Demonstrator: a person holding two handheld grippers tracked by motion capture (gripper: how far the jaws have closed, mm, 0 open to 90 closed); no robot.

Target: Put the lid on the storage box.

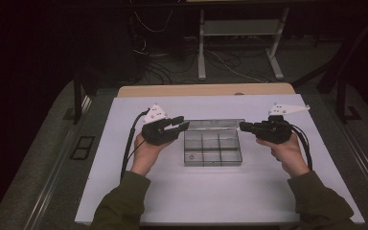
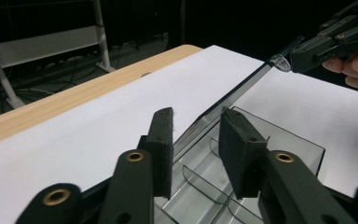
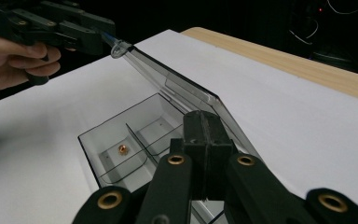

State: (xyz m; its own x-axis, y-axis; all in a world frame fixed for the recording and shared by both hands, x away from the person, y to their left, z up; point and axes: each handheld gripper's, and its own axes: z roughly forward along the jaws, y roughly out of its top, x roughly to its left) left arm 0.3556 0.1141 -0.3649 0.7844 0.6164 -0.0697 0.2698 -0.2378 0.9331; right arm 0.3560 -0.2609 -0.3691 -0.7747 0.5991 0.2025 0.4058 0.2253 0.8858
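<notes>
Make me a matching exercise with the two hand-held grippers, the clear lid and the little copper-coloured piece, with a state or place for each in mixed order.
Things:
1. left hand-held gripper
2. right hand-held gripper
3. clear lid
4. copper-coloured piece

States or places:
A. lying in a corner compartment of the box
B. jaws closed on the lid's edge
C. lifted and tilted open
D. jaws apart, the lid's edge between them

Pairs: 1-D, 2-B, 3-C, 4-A
</notes>
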